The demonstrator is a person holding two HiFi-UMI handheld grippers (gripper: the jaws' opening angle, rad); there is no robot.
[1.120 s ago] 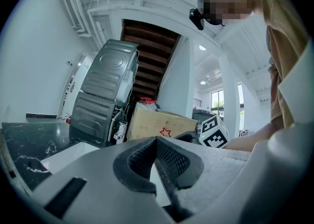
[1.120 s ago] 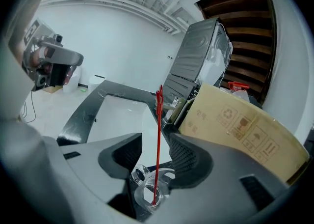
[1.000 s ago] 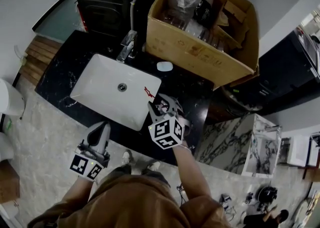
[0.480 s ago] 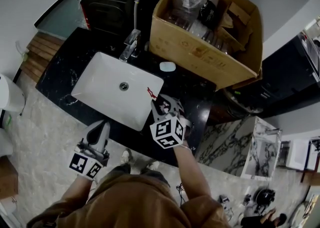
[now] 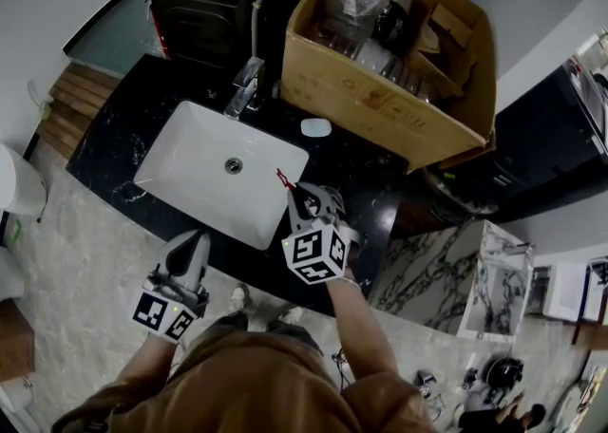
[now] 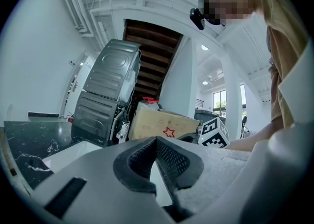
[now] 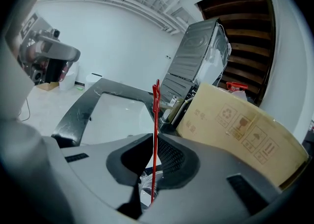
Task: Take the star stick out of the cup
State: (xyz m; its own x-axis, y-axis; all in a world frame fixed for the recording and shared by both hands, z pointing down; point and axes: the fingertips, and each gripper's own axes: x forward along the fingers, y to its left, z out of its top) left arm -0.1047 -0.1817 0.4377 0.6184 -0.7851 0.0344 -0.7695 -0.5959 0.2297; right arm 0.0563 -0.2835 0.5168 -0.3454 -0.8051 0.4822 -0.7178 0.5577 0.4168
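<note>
The right gripper (image 7: 153,144), just off the white sink's (image 5: 220,175) front right corner, is closing its jaws on the red star stick (image 7: 155,115). The stick stands upright between the pads (its lower end by a clear cup (image 7: 144,186) glimpsed beneath). The left gripper (image 6: 157,142) hangs in front of the sink, jaws together on nothing.

stick (image 7: 155,137): we see a thin red rod, upright, star at its top.
cup (image 7: 145,181): we glimpse it, clear, at the stick's foot.
</note>
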